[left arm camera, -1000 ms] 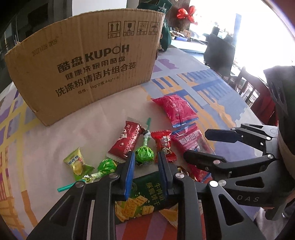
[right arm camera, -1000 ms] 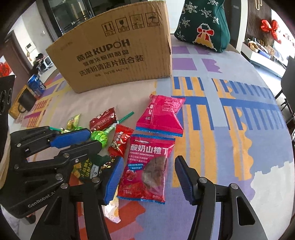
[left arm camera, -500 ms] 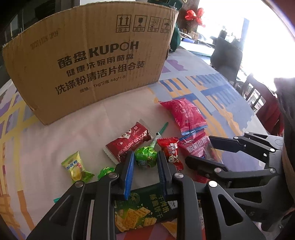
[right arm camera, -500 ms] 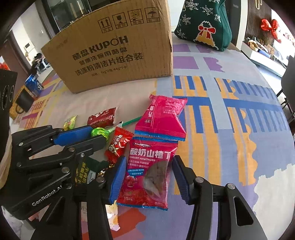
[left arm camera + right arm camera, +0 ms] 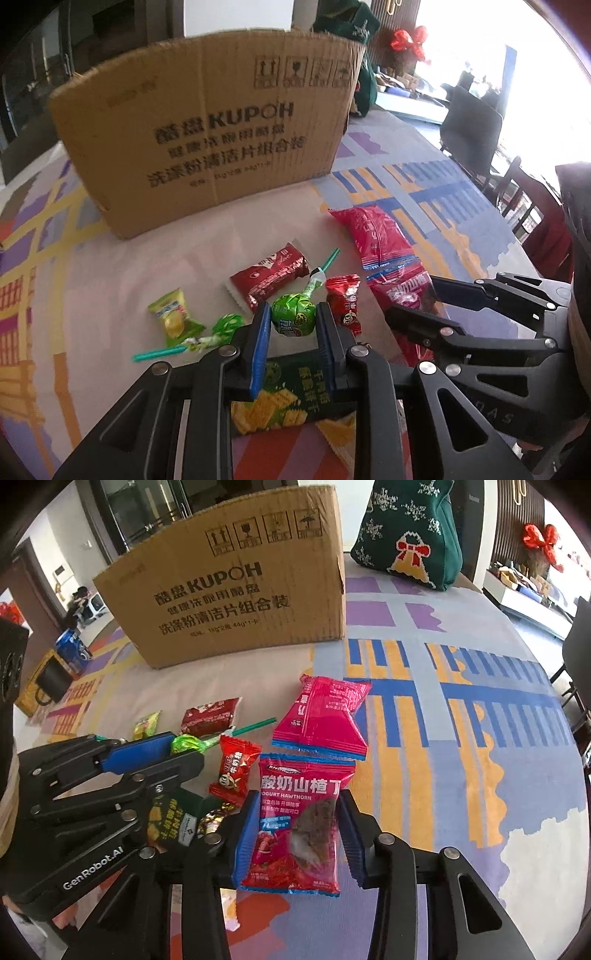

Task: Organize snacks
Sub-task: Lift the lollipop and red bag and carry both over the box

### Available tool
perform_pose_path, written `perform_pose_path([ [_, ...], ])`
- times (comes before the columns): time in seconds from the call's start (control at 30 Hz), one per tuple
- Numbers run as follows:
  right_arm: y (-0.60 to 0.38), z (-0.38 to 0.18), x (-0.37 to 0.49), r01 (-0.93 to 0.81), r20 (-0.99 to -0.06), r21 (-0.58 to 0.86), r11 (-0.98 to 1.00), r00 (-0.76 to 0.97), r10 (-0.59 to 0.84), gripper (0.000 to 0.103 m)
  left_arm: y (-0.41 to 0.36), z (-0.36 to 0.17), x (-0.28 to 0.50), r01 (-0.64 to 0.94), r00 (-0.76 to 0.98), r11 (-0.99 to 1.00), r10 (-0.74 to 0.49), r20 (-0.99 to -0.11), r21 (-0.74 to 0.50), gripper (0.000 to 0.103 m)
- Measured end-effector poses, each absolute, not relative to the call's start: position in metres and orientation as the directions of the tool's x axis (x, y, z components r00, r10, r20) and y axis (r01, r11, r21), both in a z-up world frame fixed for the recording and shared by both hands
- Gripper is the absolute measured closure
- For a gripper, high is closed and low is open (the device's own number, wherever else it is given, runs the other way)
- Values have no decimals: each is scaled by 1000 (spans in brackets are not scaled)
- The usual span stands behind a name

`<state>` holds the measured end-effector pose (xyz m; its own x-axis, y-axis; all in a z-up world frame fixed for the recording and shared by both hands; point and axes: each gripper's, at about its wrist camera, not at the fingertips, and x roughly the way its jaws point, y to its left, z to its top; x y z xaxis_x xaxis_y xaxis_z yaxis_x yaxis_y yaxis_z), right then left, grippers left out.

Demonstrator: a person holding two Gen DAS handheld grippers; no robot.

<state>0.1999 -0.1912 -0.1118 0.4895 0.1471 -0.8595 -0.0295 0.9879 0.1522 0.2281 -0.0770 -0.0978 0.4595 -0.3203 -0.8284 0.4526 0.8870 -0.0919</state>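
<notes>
Patterned tablecloth (image 5: pixel 461 738), purple, blue and yellow blocks, with a cardboard box (image 5: pixel 236 587) standing at the far side and snacks scattered in front of it.

Yogurt hawthorn packet (image 5: pixel 295 823): flat red pouch, lying on the cloth, directly between the right gripper (image 5: pixel 297 834) fingers. Jaws have just been closing; pads now sit at both long edges, seemingly touching, though a firm pinch is not certain. Judged light, crinkly, slippery film with soft lumpy contents; best taken across the middle width, where the filling gives bulk, not at the thin sealed ends.

Green lollipop (image 5: pixel 293 317): round wrapped head clamped between the left gripper (image 5: pixel 291 321) pads, jaws nearly closed on it, stick pointing away towards the box. Hard small ball, likely to roll if the squeeze is off-centre.

Outward: small red candy (image 5: pixel 234 770) beside it, dark red bar (image 5: pixel 269 275), second pink pouch (image 5: pixel 321 716), yellow-green candy (image 5: pixel 173 314), another green lollipop (image 5: pixel 221 328), green cracker pack (image 5: pixel 280 398) under the left fingers.
</notes>
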Motion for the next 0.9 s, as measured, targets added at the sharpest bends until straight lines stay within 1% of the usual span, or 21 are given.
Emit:
perform_pose_path([
  [0.43,-190,-68,187,-68,-794,185,980,577,190,61,-64,-49,207,392,576,917,-308,-757,-75,78],
  [0.9,-188,-12,200,-106,-697,200,974,683,218,61,-46,12,220,343,691,937,-300,-658,-66,78],
])
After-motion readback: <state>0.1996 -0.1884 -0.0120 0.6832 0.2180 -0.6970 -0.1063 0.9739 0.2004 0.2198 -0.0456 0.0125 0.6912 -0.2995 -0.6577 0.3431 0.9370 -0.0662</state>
